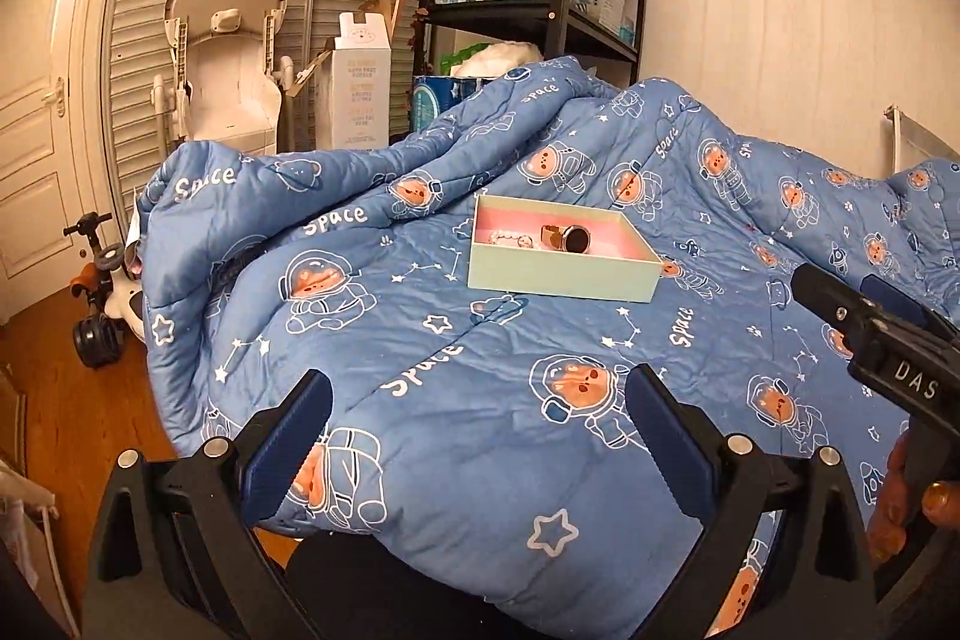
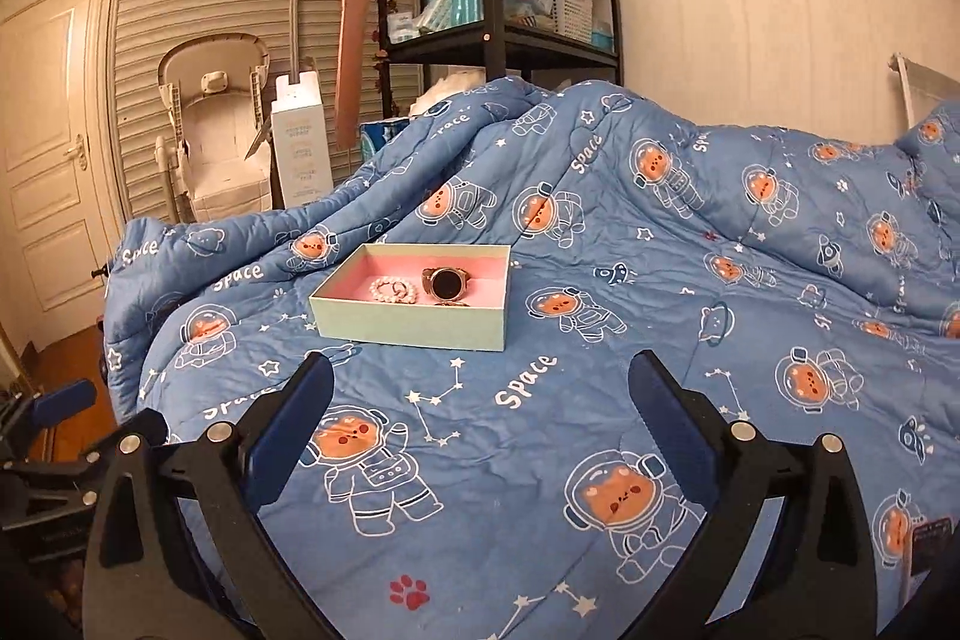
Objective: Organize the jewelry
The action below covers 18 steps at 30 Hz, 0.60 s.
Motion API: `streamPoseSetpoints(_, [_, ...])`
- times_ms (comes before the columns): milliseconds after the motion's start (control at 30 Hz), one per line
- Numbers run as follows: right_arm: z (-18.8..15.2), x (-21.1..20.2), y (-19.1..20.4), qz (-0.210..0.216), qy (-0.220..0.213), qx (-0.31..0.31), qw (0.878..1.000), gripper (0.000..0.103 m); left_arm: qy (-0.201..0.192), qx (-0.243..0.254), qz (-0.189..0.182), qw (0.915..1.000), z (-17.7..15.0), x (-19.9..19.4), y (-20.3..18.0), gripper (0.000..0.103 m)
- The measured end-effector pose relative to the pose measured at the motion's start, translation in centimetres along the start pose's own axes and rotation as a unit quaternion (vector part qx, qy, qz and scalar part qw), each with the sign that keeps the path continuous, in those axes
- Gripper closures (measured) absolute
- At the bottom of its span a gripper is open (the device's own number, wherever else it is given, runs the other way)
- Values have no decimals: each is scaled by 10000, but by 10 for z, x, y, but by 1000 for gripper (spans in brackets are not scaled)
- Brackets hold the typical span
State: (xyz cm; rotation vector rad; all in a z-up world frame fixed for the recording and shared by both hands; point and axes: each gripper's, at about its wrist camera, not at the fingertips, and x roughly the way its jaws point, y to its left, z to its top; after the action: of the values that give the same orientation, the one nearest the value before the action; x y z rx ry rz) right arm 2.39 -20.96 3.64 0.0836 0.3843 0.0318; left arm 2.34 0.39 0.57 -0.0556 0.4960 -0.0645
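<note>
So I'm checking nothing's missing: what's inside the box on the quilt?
The box with pink lining holds a pearl bracelet and a round-faced watch. The near wall hides part of the floor, so smaller pieces cannot be ruled out.

A box (image 2: 414,319) sits on the quilt (image 2: 600,400), toward its far left part. In the box, a bracelet (image 2: 393,290) lies left of a watch (image 2: 447,283). Behind the quilt's far edge stands a shelf (image 2: 498,34), with a high chair (image 2: 216,130) to its left.
</note>
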Motion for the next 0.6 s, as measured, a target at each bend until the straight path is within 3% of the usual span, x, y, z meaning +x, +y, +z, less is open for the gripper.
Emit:
streamPoseSetpoints(333, [-4,-22,12,131,-322,-313,9989,6,-347,140,54,9993,1,-17,-7,7])
streamPoseSetpoints(600, [-3,-24,14,85,-337,-300,9989,6,-336,-4,133,9993,0,-18,-1,7])
